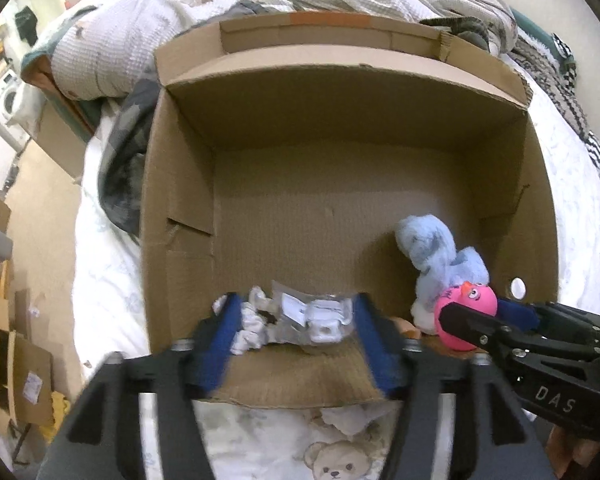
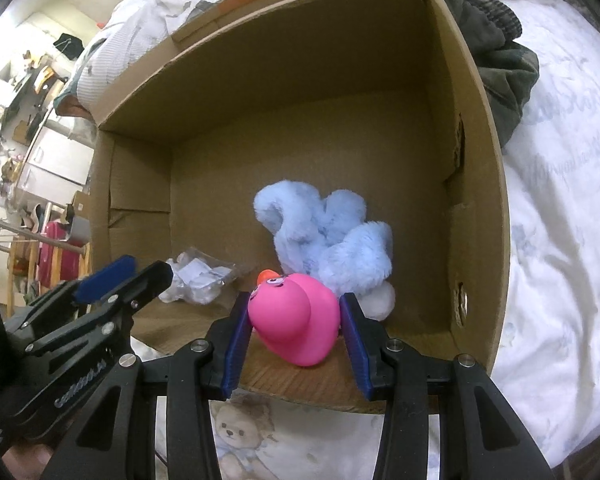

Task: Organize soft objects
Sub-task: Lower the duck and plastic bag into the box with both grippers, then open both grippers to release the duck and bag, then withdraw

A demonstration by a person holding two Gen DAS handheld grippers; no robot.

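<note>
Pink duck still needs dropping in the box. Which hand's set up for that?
Right. Its tongs are shut on the pink duck just inside the cardboard box, beside the blue plush. The left tongs stand open around the white plastic-wrapped bundle, holding nothing.

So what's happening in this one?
A person is packing soft things into a cardboard box on a bed. The right hand-held gripper is shut on a pink duck, held low in the box next to a blue plush. The left hand-held gripper is open above a bagged white item lying on the box floor.
</note>
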